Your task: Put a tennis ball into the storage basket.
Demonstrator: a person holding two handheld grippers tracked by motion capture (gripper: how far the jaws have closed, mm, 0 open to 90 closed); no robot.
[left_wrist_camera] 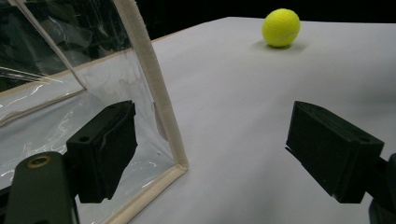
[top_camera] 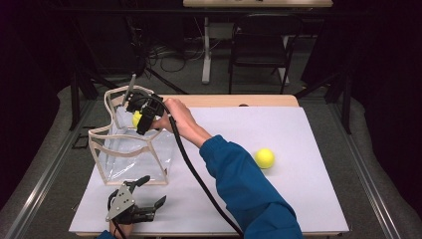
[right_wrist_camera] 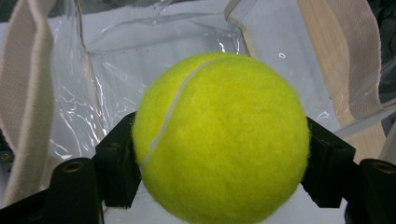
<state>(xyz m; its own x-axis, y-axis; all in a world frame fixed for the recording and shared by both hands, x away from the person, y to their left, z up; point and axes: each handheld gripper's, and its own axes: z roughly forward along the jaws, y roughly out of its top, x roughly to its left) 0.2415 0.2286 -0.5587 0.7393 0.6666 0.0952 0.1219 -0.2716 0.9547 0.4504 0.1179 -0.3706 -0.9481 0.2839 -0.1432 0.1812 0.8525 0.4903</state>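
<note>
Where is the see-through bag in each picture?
High view: the bag stands at the table's left, under the right gripper.
Left gripper view: the bag is at the left, its corner by the left jaw.
Right gripper view: the bag lies open behind the held ball.
Shared landmark: the bag's cream trim.

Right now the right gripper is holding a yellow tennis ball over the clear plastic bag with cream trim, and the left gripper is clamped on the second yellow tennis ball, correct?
Not quite. The left gripper is open and empty beside the clear plastic bag with cream trim; the left gripper view shows the second yellow tennis ball lying apart on the white table. The right gripper does hold its yellow tennis ball over the bag.
</note>
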